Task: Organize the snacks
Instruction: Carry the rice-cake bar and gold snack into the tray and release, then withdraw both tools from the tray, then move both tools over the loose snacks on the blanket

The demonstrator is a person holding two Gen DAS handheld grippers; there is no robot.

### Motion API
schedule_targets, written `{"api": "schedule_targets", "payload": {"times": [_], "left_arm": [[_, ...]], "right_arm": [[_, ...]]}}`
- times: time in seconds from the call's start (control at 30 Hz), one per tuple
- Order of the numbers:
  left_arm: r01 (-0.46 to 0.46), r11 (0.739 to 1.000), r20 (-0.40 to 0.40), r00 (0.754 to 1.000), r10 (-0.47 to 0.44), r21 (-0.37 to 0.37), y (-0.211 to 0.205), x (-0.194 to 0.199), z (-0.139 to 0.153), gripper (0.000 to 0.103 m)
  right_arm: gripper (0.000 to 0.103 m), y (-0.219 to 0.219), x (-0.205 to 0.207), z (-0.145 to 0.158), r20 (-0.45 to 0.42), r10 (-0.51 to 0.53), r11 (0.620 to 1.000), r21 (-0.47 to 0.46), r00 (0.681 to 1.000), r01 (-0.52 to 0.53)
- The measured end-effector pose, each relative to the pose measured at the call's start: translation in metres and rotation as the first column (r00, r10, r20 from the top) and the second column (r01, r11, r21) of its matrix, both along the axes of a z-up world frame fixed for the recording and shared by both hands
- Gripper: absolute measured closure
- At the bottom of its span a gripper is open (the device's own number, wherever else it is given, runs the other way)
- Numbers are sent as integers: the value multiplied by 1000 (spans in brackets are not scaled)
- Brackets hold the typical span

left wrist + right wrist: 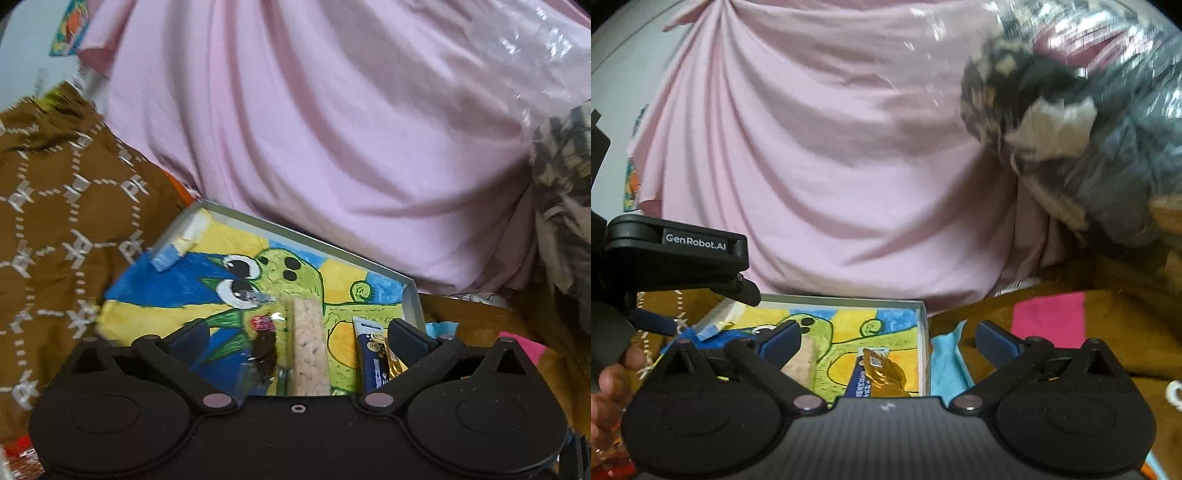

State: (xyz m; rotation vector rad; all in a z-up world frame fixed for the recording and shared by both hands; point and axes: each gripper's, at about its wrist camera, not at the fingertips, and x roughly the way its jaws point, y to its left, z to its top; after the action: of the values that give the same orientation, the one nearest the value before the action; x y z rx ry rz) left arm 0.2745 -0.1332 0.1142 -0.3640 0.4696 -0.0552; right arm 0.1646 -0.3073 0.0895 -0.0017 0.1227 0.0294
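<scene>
A shallow tray (pixel 410 306) lined with a frog drawing (pixel 280 273) holds a pale oat bar (pixel 308 350) at centre, a dark chocolate bar (pixel 264 354) at nine o'clock, and a blue-and-gold sachet (pixel 373 354) at three. Left gripper (pixel 295 336) and right gripper (pixel 888 341) hang released above, holding nothing.

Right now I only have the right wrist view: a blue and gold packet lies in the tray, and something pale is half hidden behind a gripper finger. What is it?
Observer: A pale grainy snack bar, lying lengthwise in the tray, apart from the blue and gold packet.
Operator: Anything else in there that I miss?
Observer: Yes, a dark snack in a clear wrapper, just left of the bar.
Operator: Is the left gripper holding anything?
Observer: No. The left gripper is open, with nothing pressed between its pads.
</scene>
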Motion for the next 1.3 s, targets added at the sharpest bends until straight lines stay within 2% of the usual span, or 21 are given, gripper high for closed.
{"api": "schedule_targets", "payload": {"times": [0.33,0.4,0.6,0.87,1.1,1.2,1.3], "left_arm": [[-16,988,23,1000,13,152,10,-98,19,1],[-16,986,27,1000,12,163,14,-112,22,1],[-45,996,-2,999,45,76,29,-130,29,1],[-36,995,-18,999,38,96,15,-120,41,1],[-42,999,-58,998,40,-33,7,-104,33,1],[-32,997,-42,999,30,-67,11,-94,30,1],[2,999,21,1000,-1,-47,19,-92,26,1]], "right_arm": [[0,3,-70,17,2,50,998,36,999,-50],[0,3,-84,18,4,55,998,35,998,-55],[0,9,-113,11,-34,65,998,8,997,-65],[0,8,-122,0,-86,77,997,33,993,-75],[0,6,-126,-10,-117,66,998,-12,991,-68],[0,7,-124,-14,-141,78,997,-8,987,-80],[0,12,-121,-20,-168,105,994,-7,980,-108]]}}
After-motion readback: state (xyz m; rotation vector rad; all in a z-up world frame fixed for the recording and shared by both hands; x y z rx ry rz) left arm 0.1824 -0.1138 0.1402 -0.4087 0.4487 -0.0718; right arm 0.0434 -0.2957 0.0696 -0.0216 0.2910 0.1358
